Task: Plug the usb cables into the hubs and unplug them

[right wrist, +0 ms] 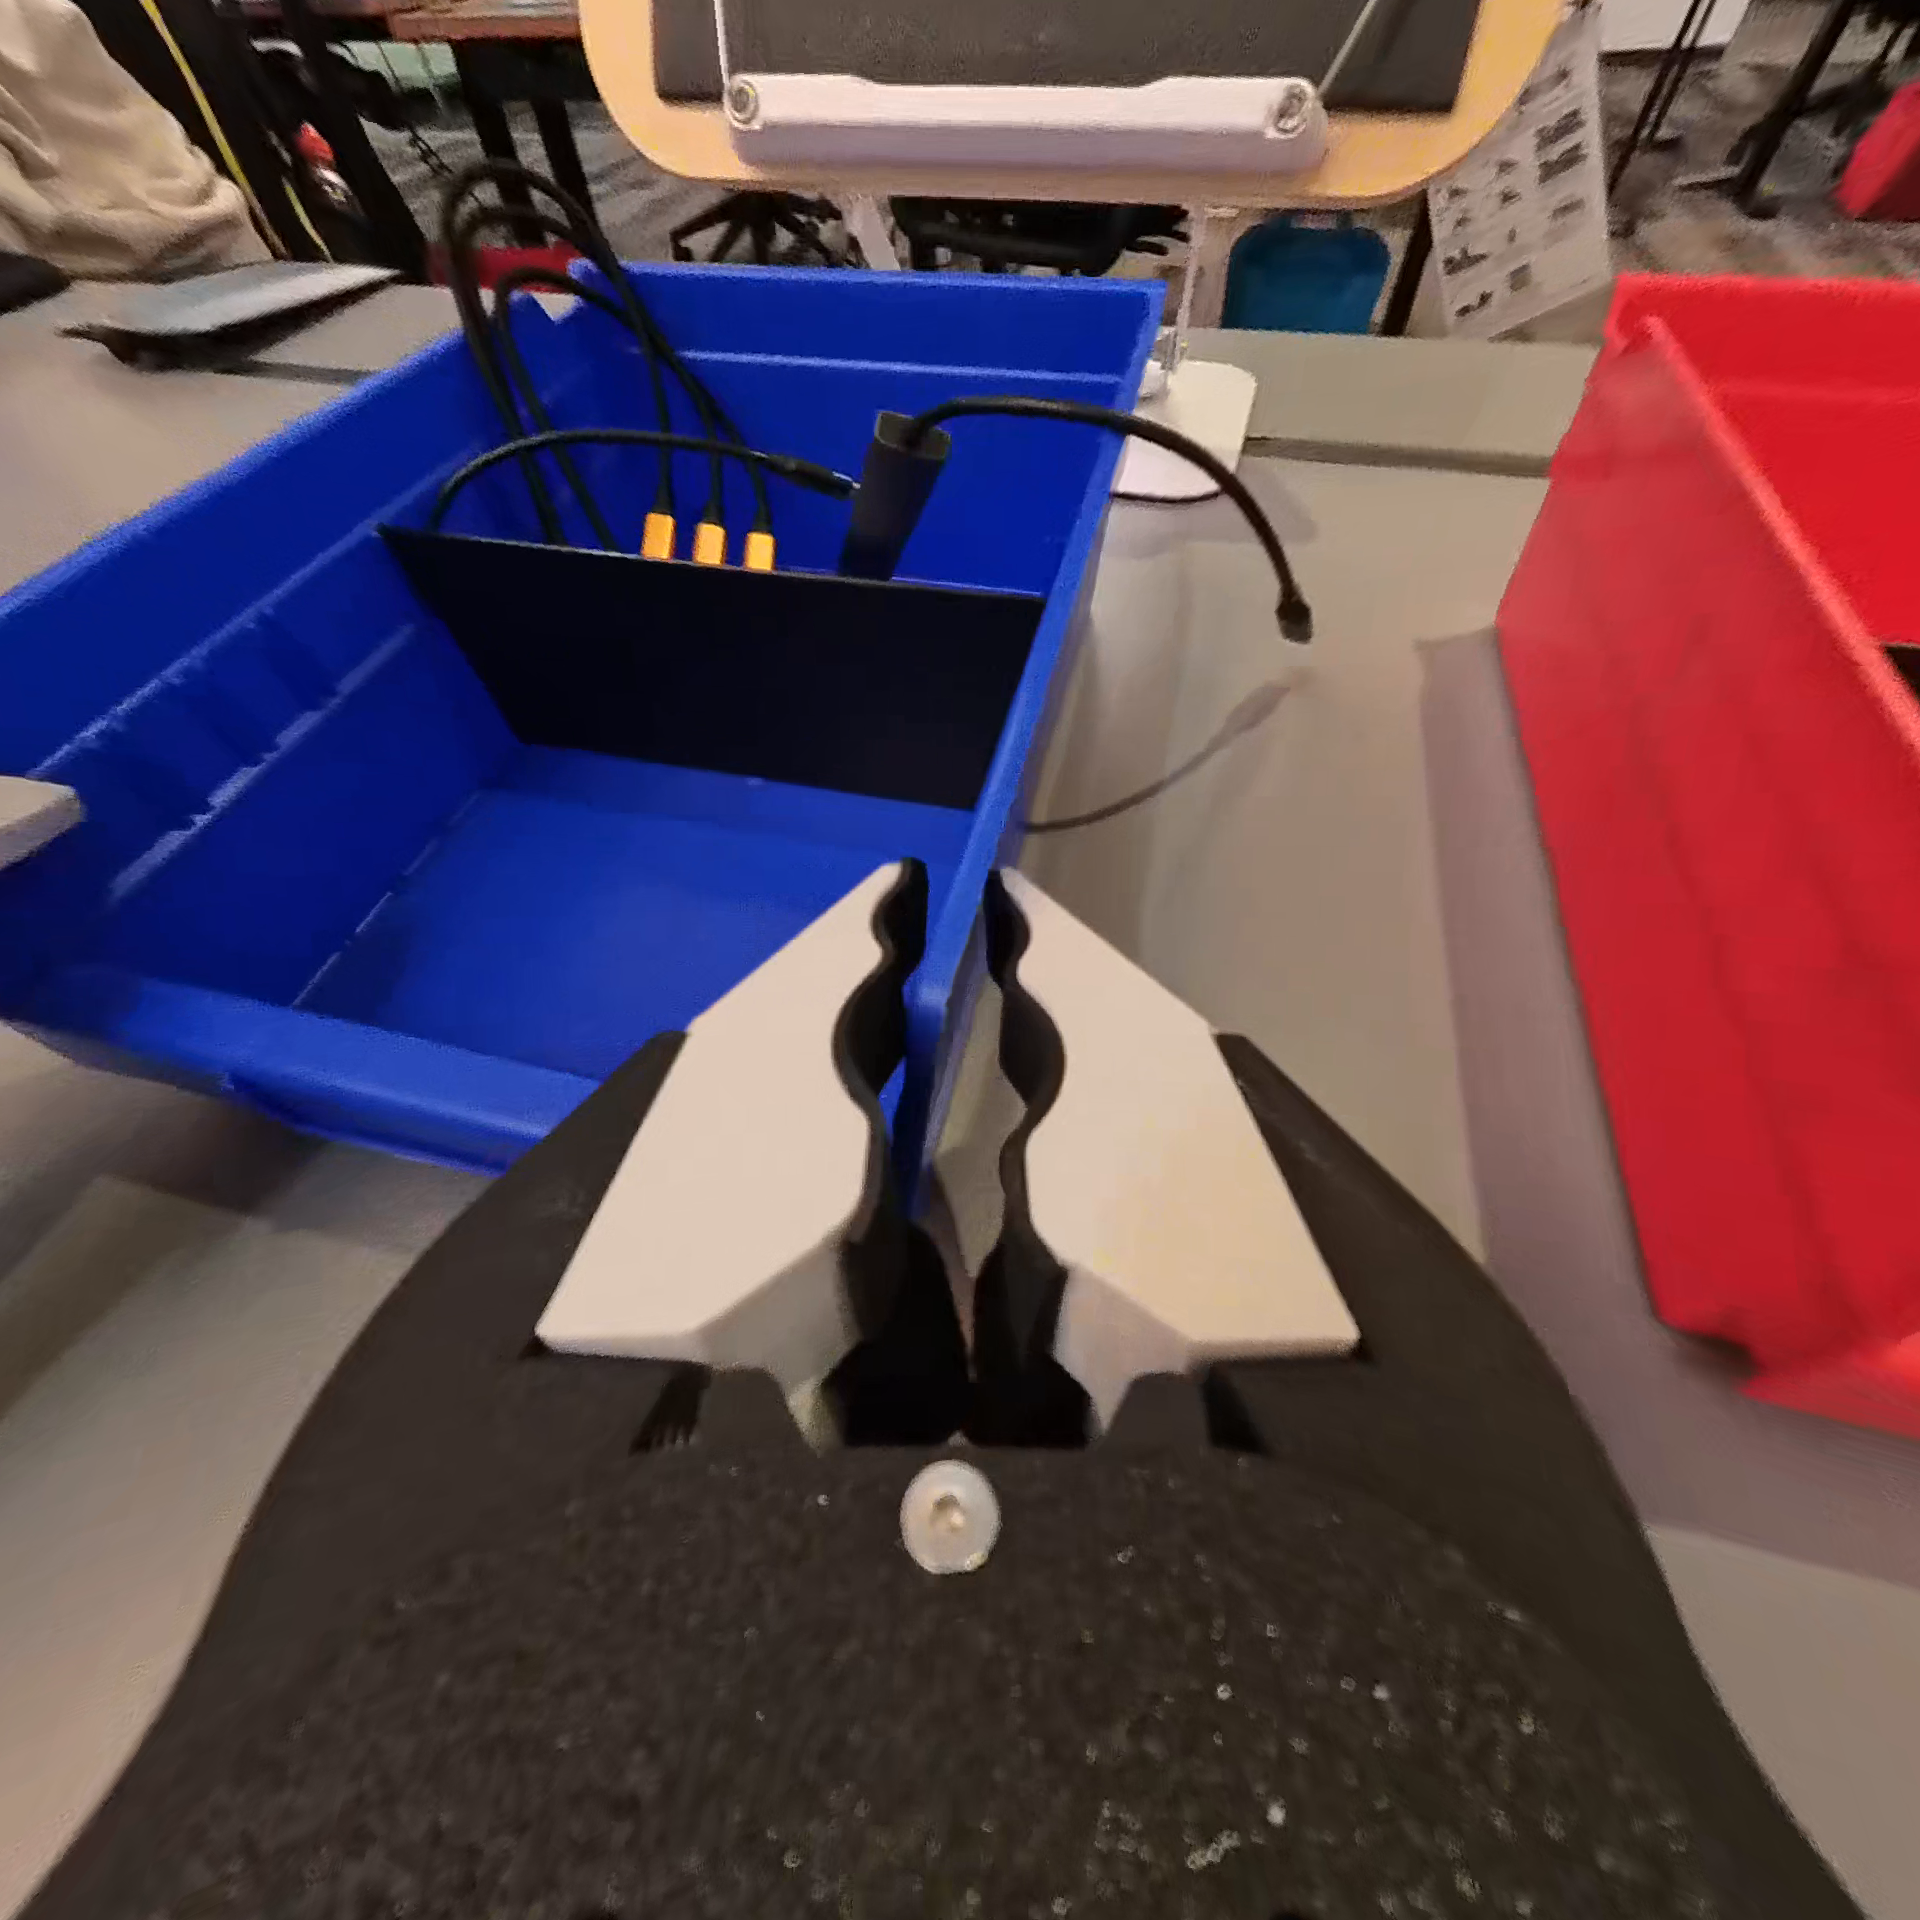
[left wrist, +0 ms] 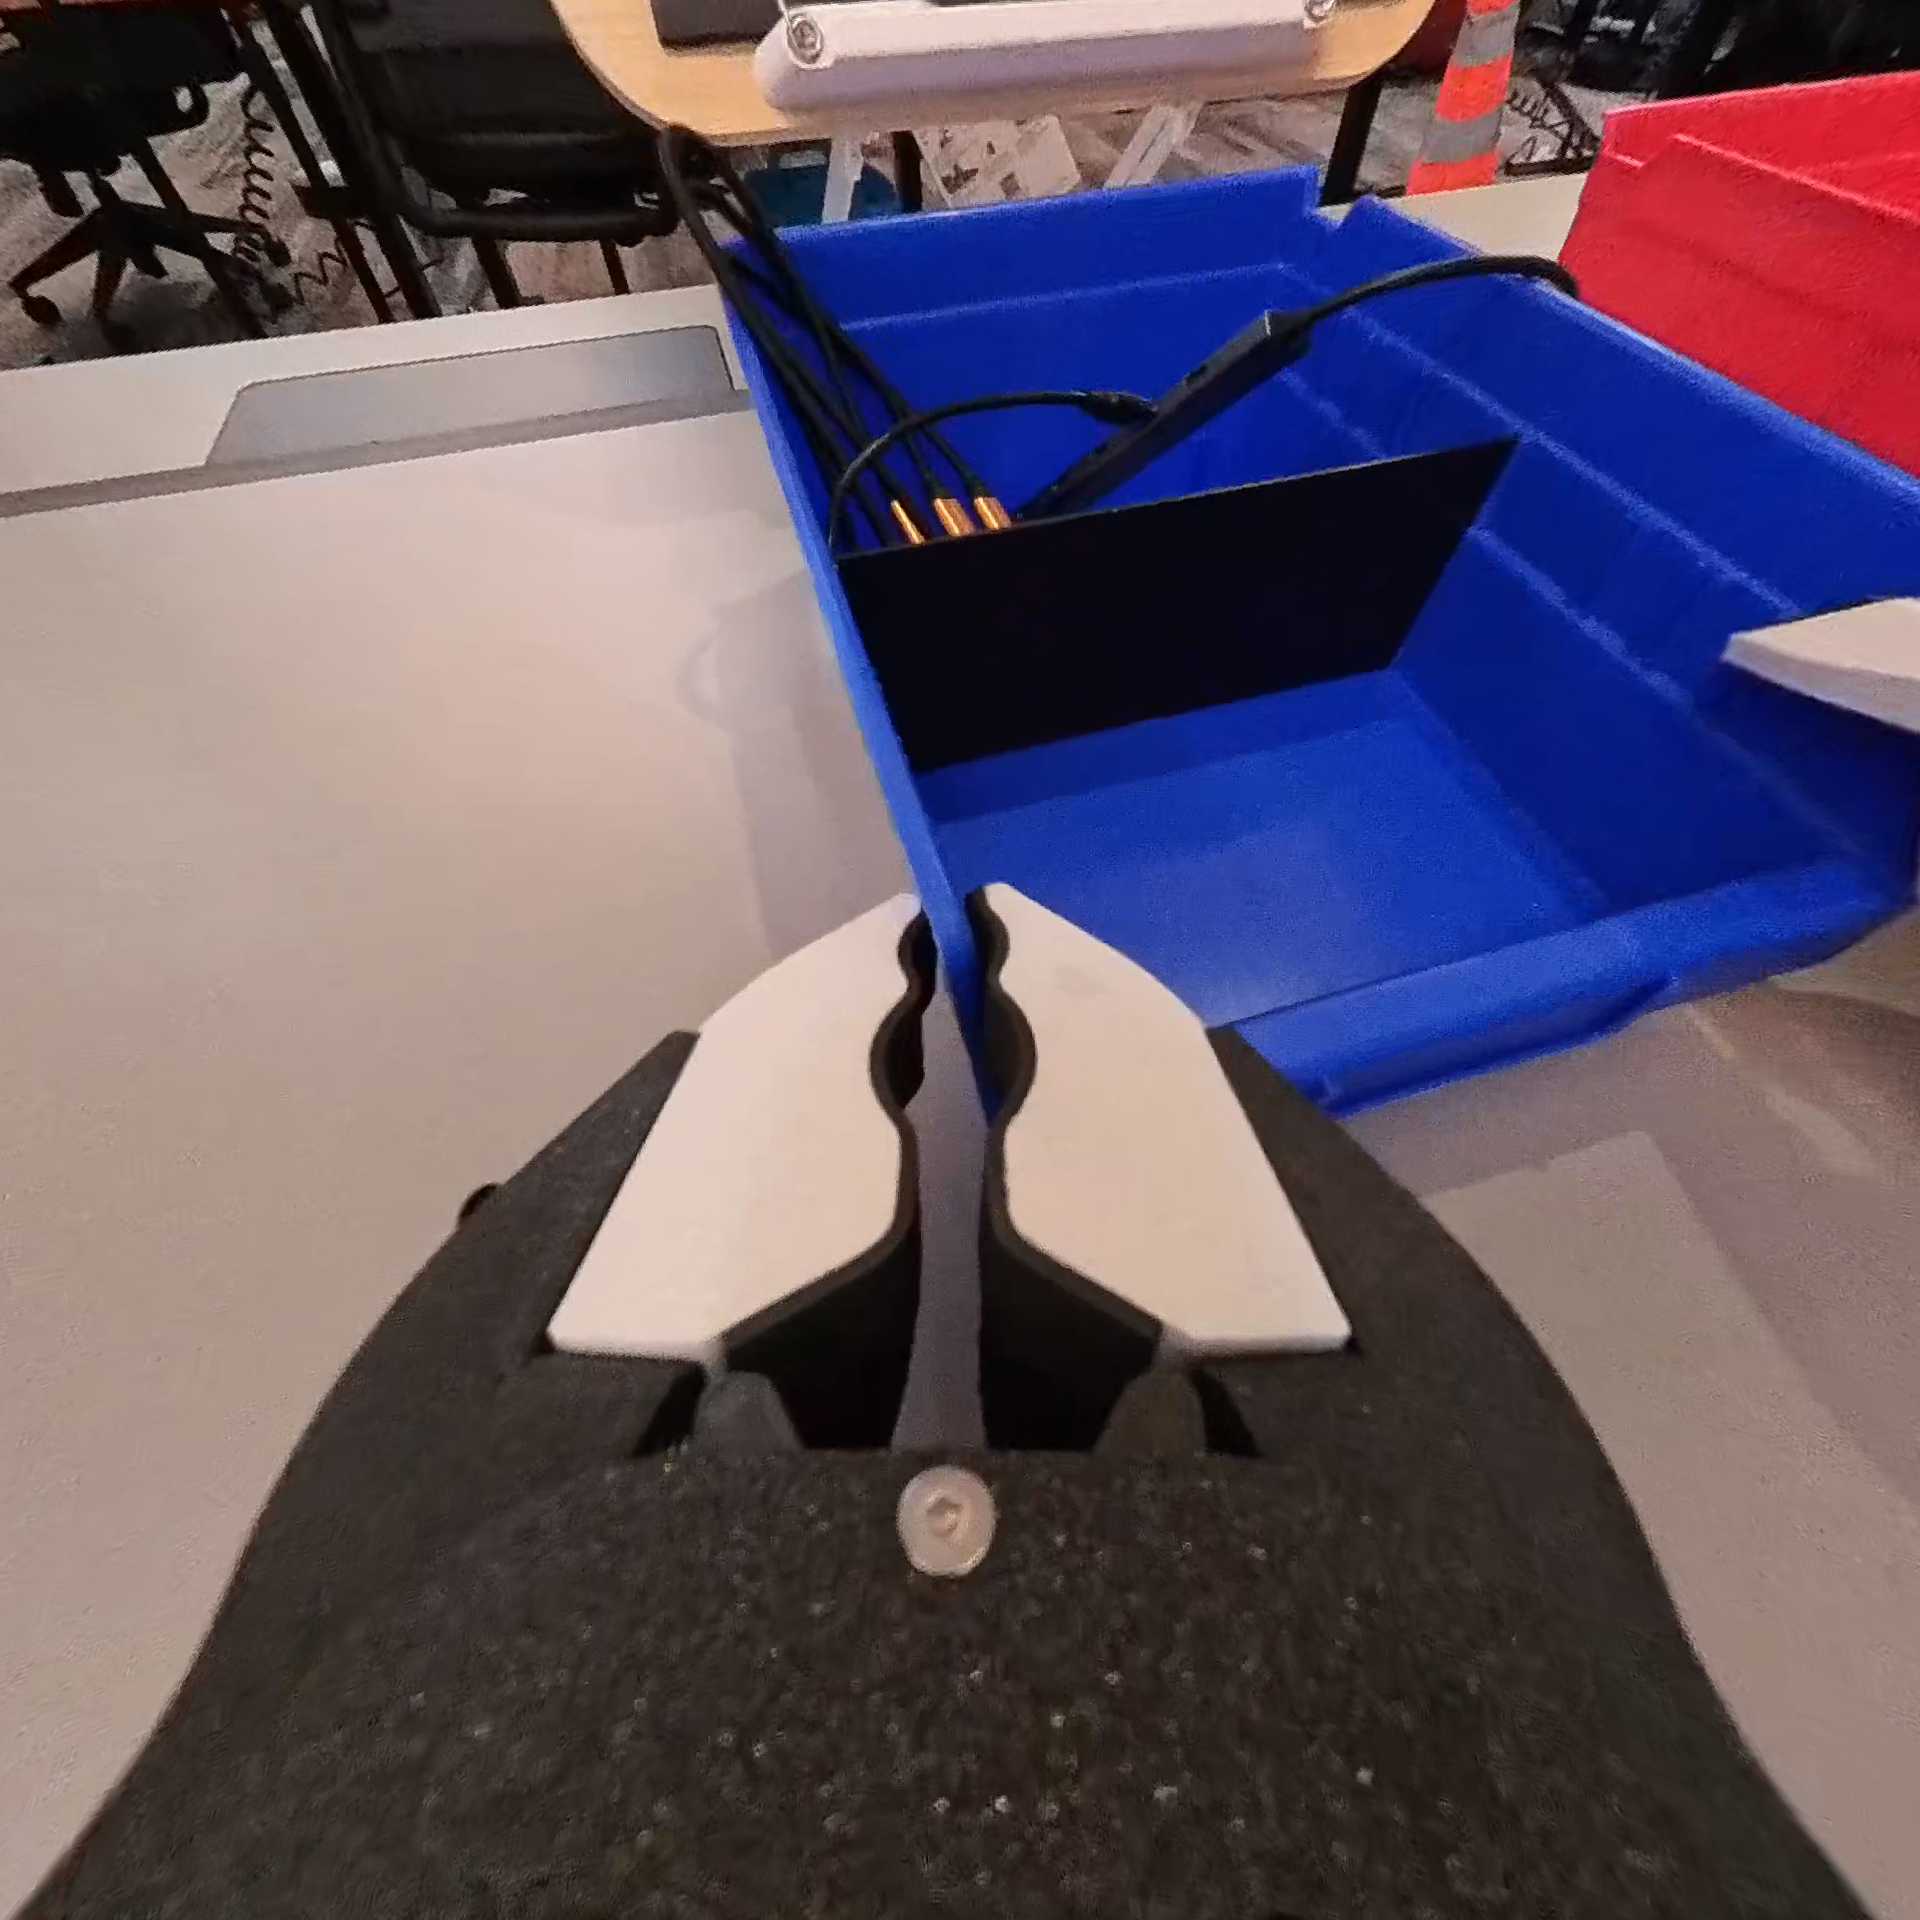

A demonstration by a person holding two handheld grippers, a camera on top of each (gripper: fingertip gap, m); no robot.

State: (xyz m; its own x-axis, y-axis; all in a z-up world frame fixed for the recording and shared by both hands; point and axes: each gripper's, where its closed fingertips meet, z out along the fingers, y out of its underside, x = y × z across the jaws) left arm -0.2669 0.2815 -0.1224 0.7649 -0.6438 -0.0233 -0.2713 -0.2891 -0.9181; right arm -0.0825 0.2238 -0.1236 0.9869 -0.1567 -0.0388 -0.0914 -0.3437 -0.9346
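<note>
Grippers are each pinching a side wall of the blue bin [left wrist: 1351, 883] resting on the table [left wrist: 416, 831], left gripper [left wrist: 954, 914] and right gripper [right wrist: 951, 883] nearly closed on it; matching, level grips look wise.

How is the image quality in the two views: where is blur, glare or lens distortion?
Left wrist view: blue bin fairly sharp, chairs behind it soft, straight table edges bowed by the wide lens. Right wrist view: red bin smeared at the edge, soft shadows on the table, no strong glare.
</note>
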